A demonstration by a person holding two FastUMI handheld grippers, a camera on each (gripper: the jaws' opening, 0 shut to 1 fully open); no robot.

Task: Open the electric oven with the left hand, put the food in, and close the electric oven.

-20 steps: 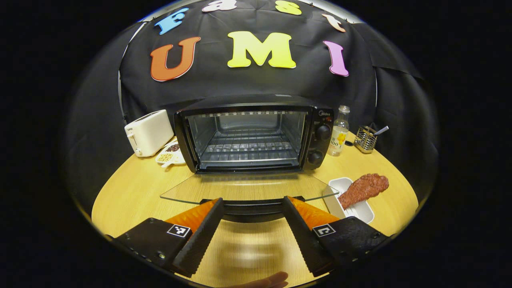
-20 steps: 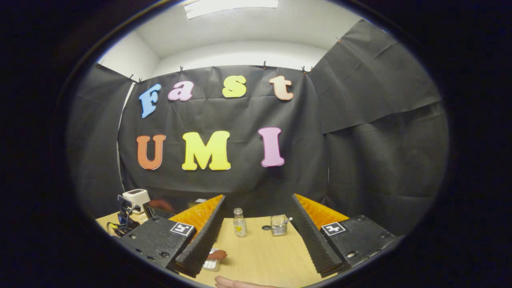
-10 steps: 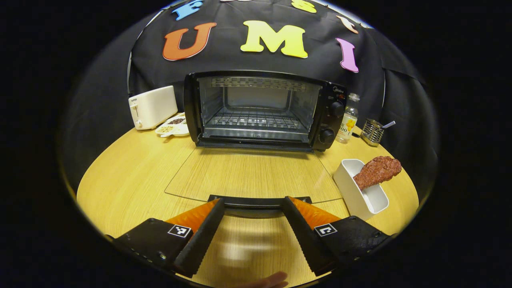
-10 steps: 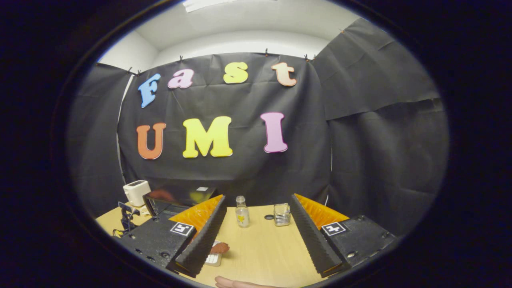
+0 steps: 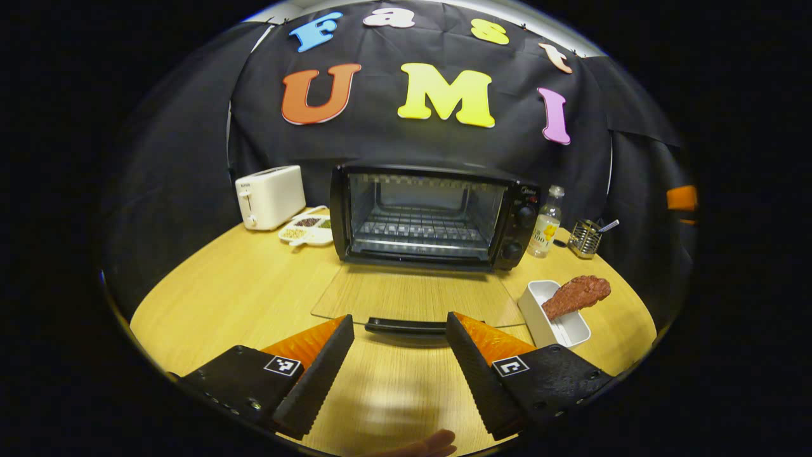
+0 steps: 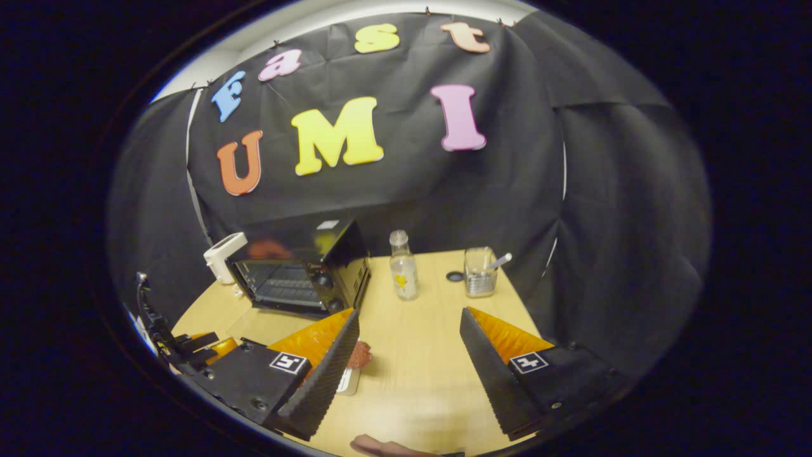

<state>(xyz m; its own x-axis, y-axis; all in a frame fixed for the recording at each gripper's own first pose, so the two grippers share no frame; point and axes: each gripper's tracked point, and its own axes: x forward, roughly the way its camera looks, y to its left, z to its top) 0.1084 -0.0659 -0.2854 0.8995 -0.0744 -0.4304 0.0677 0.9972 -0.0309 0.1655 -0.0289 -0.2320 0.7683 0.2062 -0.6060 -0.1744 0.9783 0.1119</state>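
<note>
Tongs first: your left tongs [image 5: 399, 346] gape wide and empty just short of the door handle [image 5: 406, 326], the oven [image 5: 434, 216] open with its glass door [image 5: 415, 297] flat on the table [image 5: 241, 298]. Your right tongs [image 6: 409, 346] also gape empty; the food [image 5: 576, 296] overhangs its white tray [image 5: 553, 317], so a skewed grab could tip the tray or clip the door.
</note>
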